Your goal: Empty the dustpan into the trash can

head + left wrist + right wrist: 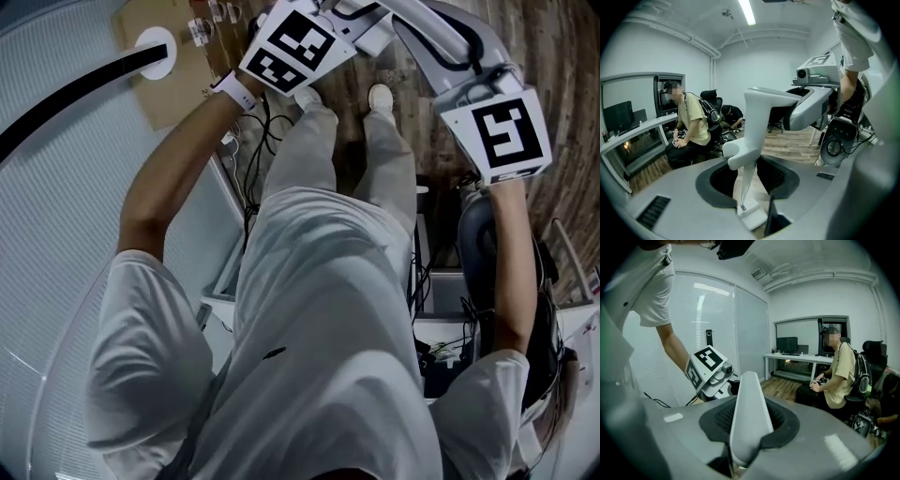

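Observation:
A white handle (757,117) stands upright between the dark pads of my left gripper (750,178), which is shut on it. From its top a white and grey arm (806,105) runs right toward my right gripper's marker cube (818,61). A thin stem drops from the handle to a flat white piece (752,218). In the right gripper view the same white handle (747,413) lies along the jaws of my right gripper (747,430), pinched between them. From the head view both cubes (295,47) (506,131) sit above the person's shoes, joined by the grey-white arm (450,42). I see no pan or trash can.
A person in a yellow shirt (839,376) sits on a chair by a desk with monitors (797,355). Cables (258,141) and a white cabinet (450,309) flank my legs on the wooden floor (553,56). Cardboard with a white disc (155,52) lies at the left. A round dark unit (836,145) stands right.

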Demonstrator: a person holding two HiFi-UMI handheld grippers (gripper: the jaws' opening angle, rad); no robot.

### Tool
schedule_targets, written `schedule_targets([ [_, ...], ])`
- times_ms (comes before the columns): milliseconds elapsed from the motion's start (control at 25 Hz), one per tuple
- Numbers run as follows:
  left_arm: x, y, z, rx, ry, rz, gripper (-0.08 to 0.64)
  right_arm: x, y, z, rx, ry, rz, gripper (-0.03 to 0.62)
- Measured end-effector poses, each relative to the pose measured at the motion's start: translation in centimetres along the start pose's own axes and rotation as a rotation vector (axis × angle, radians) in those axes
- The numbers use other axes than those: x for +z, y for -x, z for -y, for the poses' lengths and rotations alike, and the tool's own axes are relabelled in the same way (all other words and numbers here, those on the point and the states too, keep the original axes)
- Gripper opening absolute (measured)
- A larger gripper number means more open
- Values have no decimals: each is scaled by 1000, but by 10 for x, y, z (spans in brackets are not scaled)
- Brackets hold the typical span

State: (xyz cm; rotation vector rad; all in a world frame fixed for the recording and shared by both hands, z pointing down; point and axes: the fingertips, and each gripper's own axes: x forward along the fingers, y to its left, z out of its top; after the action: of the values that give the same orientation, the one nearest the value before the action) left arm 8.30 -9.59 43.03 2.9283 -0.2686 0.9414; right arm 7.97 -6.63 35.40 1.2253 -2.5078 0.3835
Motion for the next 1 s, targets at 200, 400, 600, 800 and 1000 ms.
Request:
schedule_targets([
  [200,-29,-24,8,-25,1,-26,129,-39,-8,3,3,-36,-18,103],
  [400,-39,-42,10,-45,-32,-47,130,-63,-14,7,-16,-53,-15,100],
  [600,-54,-52,9,-53,-17,-56,130,-77,-22,9,-6,-64,-20,99],
  [800,-66,-60,8,-59,-7,-64,130,-90,-29,11,6,-80,-34,98],
  [1000,-77,-66,9,-62,10,-69,130,-101,-34,11,13,-73,-48,98],
])
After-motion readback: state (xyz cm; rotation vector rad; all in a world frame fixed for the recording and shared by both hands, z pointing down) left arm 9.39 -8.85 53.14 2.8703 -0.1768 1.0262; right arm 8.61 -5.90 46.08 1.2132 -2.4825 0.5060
